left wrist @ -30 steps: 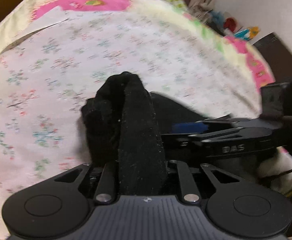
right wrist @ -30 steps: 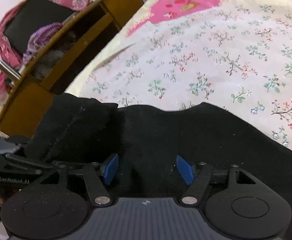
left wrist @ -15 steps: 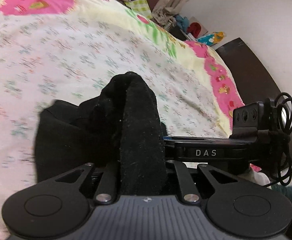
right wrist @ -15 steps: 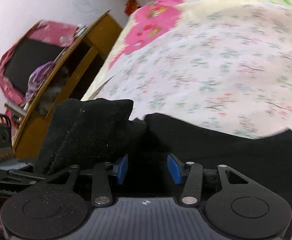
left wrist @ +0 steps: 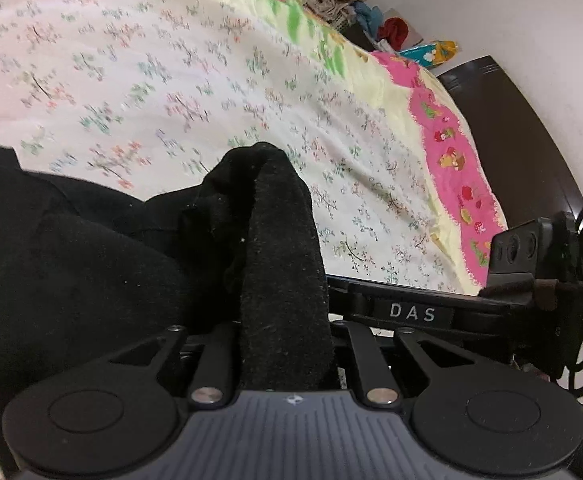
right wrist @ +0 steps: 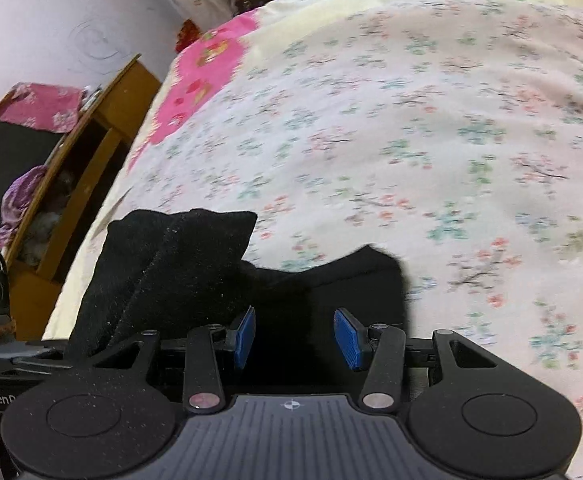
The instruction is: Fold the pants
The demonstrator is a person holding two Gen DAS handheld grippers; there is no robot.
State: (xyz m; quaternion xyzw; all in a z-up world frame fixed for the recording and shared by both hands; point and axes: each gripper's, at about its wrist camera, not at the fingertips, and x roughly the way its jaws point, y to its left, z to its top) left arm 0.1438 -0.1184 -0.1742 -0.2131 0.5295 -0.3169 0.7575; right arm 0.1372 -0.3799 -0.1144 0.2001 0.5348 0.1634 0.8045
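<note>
The black pants (left wrist: 71, 272) hang over the floral bedsheet (left wrist: 171, 72), held up off it. My left gripper (left wrist: 285, 344) is shut on a bunched fold of the pants (left wrist: 279, 248) that rises between its fingers and hides the pads. In the right wrist view the pants (right wrist: 179, 264) drape in front of my right gripper (right wrist: 295, 336). Its blue pads (right wrist: 347, 338) stand apart with black cloth lying between them; the grip itself does not show. The right gripper's body (left wrist: 411, 312) sits just right of the left one.
The bedsheet (right wrist: 411, 140) has a pink and yellow border (left wrist: 451, 152). A wooden shelf unit (right wrist: 83, 168) with clothes stands left of the bed. A dark wooden headboard (left wrist: 523, 132) and a pile of clutter (left wrist: 371, 24) lie at the far right.
Both grippers have lifted and swung with the pants, so more bedsheet shows beyond. The pants now bunch closer together. The right gripper's pads narrowed, then stand wider again.
</note>
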